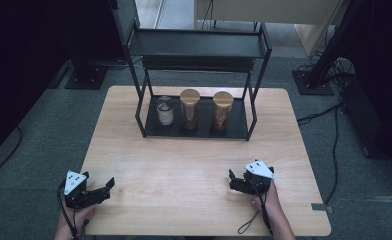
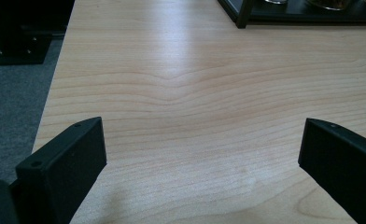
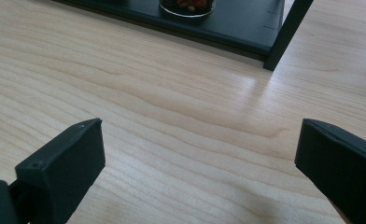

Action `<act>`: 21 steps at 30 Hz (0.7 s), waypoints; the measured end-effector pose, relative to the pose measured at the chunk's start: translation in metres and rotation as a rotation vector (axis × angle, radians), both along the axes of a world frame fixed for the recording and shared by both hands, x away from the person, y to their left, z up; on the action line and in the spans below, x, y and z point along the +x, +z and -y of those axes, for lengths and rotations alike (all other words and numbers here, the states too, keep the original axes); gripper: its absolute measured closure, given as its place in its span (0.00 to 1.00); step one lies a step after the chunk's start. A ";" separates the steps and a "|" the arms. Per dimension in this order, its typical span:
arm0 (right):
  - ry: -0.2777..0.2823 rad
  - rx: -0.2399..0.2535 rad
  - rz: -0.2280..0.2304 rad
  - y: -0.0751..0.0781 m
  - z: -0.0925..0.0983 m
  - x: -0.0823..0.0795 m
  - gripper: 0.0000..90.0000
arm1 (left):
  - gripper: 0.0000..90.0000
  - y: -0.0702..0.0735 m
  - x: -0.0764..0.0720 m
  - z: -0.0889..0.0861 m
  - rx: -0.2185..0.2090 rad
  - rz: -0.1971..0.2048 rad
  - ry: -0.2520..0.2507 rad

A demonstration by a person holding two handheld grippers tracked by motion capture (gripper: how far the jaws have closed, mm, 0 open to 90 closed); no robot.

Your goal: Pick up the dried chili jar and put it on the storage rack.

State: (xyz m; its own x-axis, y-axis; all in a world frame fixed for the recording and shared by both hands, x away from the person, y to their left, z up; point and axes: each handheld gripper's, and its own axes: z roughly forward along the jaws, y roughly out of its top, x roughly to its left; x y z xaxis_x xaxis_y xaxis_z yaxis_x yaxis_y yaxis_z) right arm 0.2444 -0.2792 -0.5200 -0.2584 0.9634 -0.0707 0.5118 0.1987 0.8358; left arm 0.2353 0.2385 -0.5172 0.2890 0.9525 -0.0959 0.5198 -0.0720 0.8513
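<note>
A black two-tier rack (image 1: 256, 107) stands at the far middle of the wooden table (image 1: 194, 160). Three jars sit on its lower shelf: a clear jar with a metal lid (image 1: 165, 111) on the left, then two wooden-lidded jars (image 1: 190, 107) (image 1: 222, 110). My left gripper (image 1: 99, 178) rests open near the table's front left corner, its jaws wide apart over bare wood (image 2: 202, 140). My right gripper (image 1: 231, 181) stands open at the front right, empty (image 3: 200, 140), and faces the rack's right corner post (image 3: 284, 37) and a jar base (image 3: 188, 4).
The rack's upper shelf (image 1: 194, 44) hangs over the jars. Its front left leg (image 2: 244, 14) shows far ahead of the left gripper. Bare wood stretches between the grippers and the rack. Grey carpet, black stands and cables surround the table.
</note>
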 end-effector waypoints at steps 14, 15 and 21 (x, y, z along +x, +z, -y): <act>0.003 -0.005 -0.015 0.000 0.013 -0.010 0.02 | 0.01 0.000 0.000 0.000 0.009 0.000 0.000; 0.003 -0.005 -0.015 0.000 0.014 -0.011 0.02 | 0.01 0.000 0.000 0.000 0.009 0.000 0.000; -0.001 -0.011 -0.014 0.000 0.019 -0.015 0.02 | 0.01 0.000 0.000 0.001 0.012 0.001 0.002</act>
